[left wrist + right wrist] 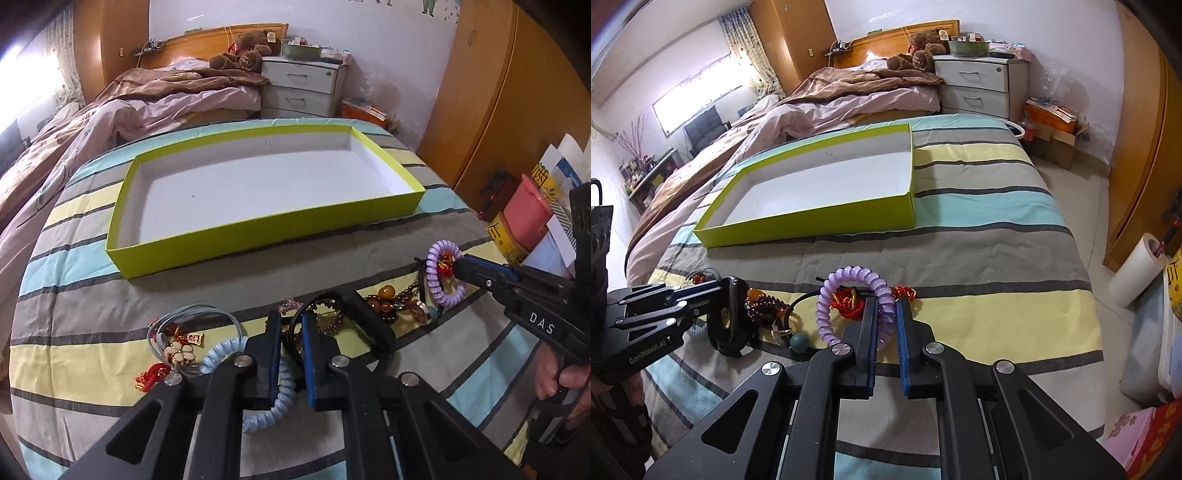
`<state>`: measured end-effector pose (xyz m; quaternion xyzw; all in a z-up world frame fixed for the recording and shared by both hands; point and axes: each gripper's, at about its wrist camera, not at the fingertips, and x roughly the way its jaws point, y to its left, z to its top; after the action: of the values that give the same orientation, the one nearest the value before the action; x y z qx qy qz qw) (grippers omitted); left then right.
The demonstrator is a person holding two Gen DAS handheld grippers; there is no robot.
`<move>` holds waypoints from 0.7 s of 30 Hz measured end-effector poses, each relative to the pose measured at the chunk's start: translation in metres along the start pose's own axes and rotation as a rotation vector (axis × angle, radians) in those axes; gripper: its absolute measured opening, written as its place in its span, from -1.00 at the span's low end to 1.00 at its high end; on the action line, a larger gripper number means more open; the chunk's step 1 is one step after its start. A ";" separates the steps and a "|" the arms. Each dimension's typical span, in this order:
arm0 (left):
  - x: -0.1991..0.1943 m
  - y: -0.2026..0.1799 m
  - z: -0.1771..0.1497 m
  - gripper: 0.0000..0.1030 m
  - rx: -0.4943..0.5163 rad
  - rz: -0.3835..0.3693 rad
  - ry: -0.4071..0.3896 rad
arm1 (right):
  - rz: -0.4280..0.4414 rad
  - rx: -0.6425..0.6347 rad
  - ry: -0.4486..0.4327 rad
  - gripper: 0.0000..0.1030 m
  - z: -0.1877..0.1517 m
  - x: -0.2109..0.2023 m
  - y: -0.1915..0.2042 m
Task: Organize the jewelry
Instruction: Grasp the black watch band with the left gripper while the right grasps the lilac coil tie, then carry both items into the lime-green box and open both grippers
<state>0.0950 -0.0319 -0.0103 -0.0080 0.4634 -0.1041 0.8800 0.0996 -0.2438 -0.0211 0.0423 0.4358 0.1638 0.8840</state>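
Striped bedspread (979,206) spread across the bed, carrying all the rest. On it, toward the far side, shallow lime-green box (273,236), white inside, nothing in it. Nearer the cameras, jewelry heaped on the cloth: dark bead strands (391,306), pale blue coil bracelet (225,354), enamel flower charm (180,353). Left gripper (291,328) clamped shut on a black bangle (373,325), lifted on edge in the right wrist view. Right gripper (885,314) pinched shut on a lilac coil bracelet (831,302), red cord trinket (846,301) just behind it.
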 end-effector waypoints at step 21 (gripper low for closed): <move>-0.034 0.009 -0.015 -0.82 -0.067 -0.090 -0.030 | 0.070 0.082 -0.085 -0.82 -0.005 -0.041 -0.003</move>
<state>0.0659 -0.0153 0.0083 -0.0600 0.4525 -0.1278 0.8805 0.0729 -0.2601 0.0059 0.1008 0.4026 0.1746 0.8929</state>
